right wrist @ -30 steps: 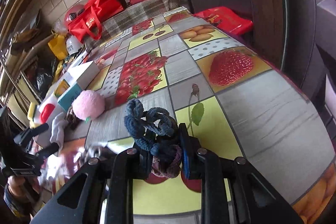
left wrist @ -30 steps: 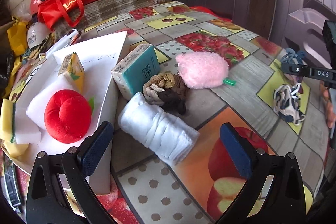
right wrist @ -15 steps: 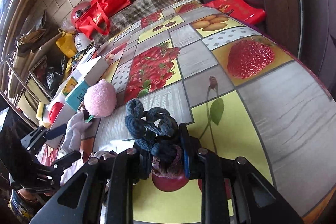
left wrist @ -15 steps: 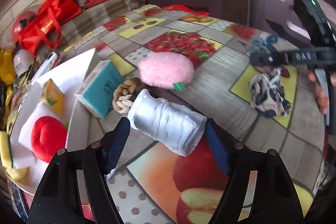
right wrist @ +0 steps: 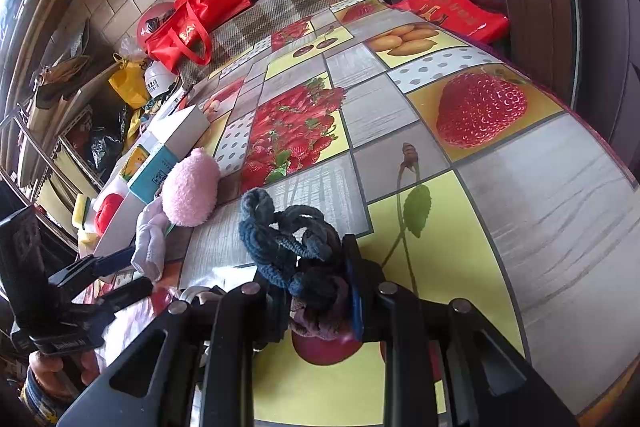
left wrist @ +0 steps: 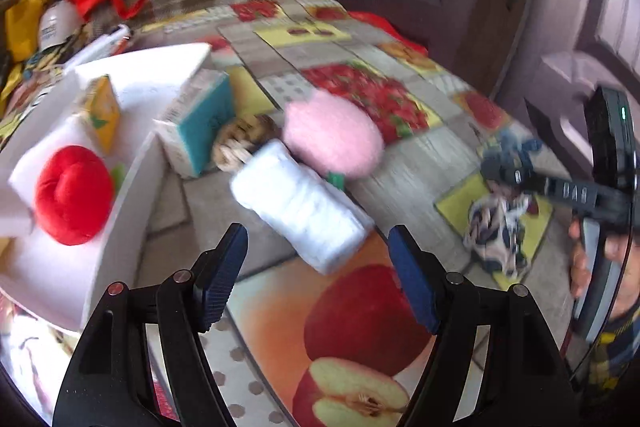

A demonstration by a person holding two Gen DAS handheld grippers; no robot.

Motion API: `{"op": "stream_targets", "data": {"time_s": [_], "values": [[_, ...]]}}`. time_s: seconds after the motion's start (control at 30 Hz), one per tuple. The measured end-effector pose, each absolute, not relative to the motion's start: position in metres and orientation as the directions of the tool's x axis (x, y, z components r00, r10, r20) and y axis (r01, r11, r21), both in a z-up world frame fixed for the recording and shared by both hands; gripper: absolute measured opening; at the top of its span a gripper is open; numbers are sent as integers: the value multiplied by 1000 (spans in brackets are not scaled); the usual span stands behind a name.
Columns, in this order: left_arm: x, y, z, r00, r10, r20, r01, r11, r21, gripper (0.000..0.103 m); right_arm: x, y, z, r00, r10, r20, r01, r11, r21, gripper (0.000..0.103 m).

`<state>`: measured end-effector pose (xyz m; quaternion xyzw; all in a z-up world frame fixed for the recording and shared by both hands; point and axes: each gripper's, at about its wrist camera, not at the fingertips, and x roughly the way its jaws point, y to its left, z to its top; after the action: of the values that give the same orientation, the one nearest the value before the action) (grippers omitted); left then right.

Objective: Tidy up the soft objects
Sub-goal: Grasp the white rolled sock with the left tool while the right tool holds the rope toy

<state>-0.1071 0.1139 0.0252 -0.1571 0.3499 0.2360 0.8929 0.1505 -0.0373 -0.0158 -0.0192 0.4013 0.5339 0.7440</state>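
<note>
My left gripper is open, just short of a white rolled cloth lying on the fruit-print table. Behind the roll lie a pink fluffy puff, a brown braided tie and a teal box. A white tray at the left holds a red plush apple, a white sponge and a yellow carton. My right gripper is shut on a dark blue scrunchie bundle. A patterned scrunchie lies under it.
Red bags, a helmet and clutter crowd the far end of the table. A red packet lies at the far right edge. A dark door stands behind. Shelving is at the left.
My left gripper has drawn back and turned left, so the white roll now lies ahead of the fingers instead of between them. The right gripper still holds the blue bundle, shifted slightly.
</note>
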Motion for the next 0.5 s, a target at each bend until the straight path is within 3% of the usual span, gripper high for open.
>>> {"op": "stream_targets", "data": {"time_s": [0.1,0.27,0.33,0.37,0.4,0.47,0.5], "values": [[-102,131,35,635,353,-687,-598,787,-148,74,151,-38,-16,107,779,-618,-809,429,401,23],[-76,157,10,527,342,-778,-666,735,-128,74,151,-38,-16,107,778,-618,-808,431,402,23],[-72,147,4,509,390,-767,-649,760,-45,74,151,-37,-16,107,779,-618,-808,430,403,23],[-71,142,2,506,384,-772,-630,777,-26,68,151,-37,-16,106,779,-618,-808,430,403,23],[-72,138,3,520,373,-768,-604,797,-22,52,151,-37,-16,106,779,-618,-807,430,404,23],[-76,130,4,537,352,-766,-550,835,-2,34,151,-38,-16,106,779,-619,-808,430,403,23],[-80,125,4,539,354,-765,-524,851,25,34,151,-38,-16,106,779,-618,-808,430,403,23]]}}
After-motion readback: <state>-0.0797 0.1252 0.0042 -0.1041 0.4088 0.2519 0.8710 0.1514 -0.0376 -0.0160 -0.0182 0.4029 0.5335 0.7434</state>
